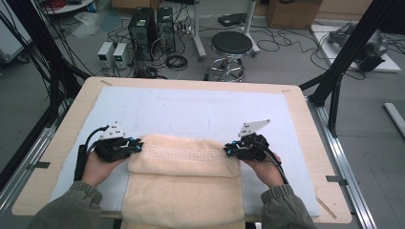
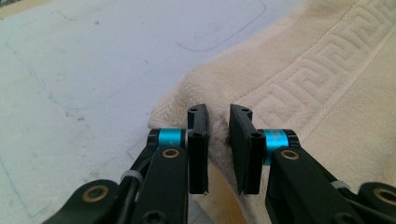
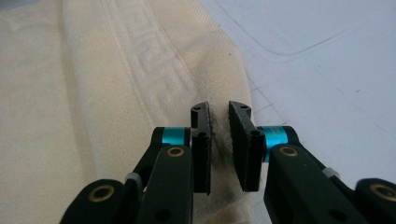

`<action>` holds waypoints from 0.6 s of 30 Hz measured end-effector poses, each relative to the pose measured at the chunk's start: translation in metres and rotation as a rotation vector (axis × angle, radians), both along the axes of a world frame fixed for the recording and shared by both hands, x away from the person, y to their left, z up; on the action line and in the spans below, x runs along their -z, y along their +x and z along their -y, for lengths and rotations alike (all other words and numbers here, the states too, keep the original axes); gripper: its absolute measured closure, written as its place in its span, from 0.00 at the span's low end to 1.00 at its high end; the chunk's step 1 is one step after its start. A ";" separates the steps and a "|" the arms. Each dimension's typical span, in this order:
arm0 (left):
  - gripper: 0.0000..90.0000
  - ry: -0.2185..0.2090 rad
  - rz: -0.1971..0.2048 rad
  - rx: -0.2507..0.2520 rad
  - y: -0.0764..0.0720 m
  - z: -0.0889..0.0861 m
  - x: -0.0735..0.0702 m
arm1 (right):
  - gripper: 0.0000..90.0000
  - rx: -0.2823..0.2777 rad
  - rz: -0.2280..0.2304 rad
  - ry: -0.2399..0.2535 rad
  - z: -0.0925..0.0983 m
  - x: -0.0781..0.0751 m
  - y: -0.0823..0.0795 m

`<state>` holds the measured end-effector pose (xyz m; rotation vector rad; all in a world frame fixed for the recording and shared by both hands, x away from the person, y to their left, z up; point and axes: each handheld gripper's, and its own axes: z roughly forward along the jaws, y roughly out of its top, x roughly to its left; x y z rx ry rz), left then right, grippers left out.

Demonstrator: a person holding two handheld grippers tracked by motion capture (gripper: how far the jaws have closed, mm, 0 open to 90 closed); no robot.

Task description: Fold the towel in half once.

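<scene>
One pale wooden worktop under a light blue mat is carrying a folded cream terry towel with a Greek-key border near its front edge. The left hand-held gripper is pinching the towel's left folded end between narrow jaws, and the right hand-held gripper is pinching the right end likewise.

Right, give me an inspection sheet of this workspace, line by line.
Surface: wooden table under a pale blue mat with faint drawn outlines.
Job's things: cream towel, partly folded, patterned band on top, near end hanging over the table's front edge.
Clutter: nothing seen on the mat.
Grippers: left claw pinches the towel's left edge; right claw pinches its right edge.
Cables: a black cable trails from each claw; many loose cables on the floor.
Surroundings: stool, two computer towers, power supplies, black frame struts.
</scene>
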<state>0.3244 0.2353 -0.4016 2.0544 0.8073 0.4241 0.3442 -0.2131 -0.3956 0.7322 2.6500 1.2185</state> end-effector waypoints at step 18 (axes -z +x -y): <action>0.87 -0.012 0.039 0.063 -0.040 -0.005 -0.017 | 0.91 -0.036 0.050 0.033 0.008 -0.022 -0.026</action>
